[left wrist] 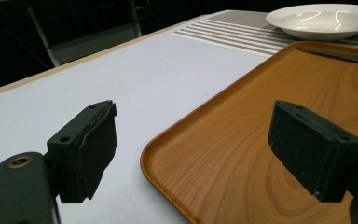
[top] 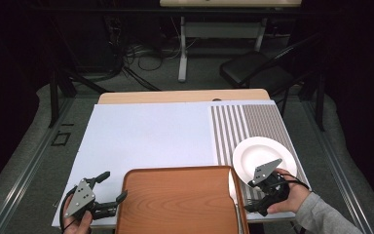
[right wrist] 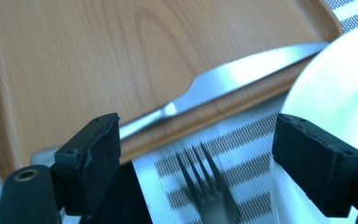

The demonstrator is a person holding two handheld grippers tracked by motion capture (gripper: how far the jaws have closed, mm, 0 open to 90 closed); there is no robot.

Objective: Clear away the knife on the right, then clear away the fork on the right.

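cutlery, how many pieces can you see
2. A knife lies along the tray's edge nearest the plate; a fork lies on the striped mat between tray and plate. More may be hidden.

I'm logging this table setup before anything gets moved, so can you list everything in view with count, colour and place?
tray: one, wood-grain brown, near middle of the table
knife: one, silver, lying along the tray's right edge
fork: one, dark metal, on the striped mat between tray and plate
plate: one, white, on the striped mat at right
striped mat: one, grey and white, right part of the table
white board: one, covering the tabletop
chair: one, black, beyond the table
left gripper: black fingers open, beside the tray's left edge
right gripper: black fingers open, above the fork
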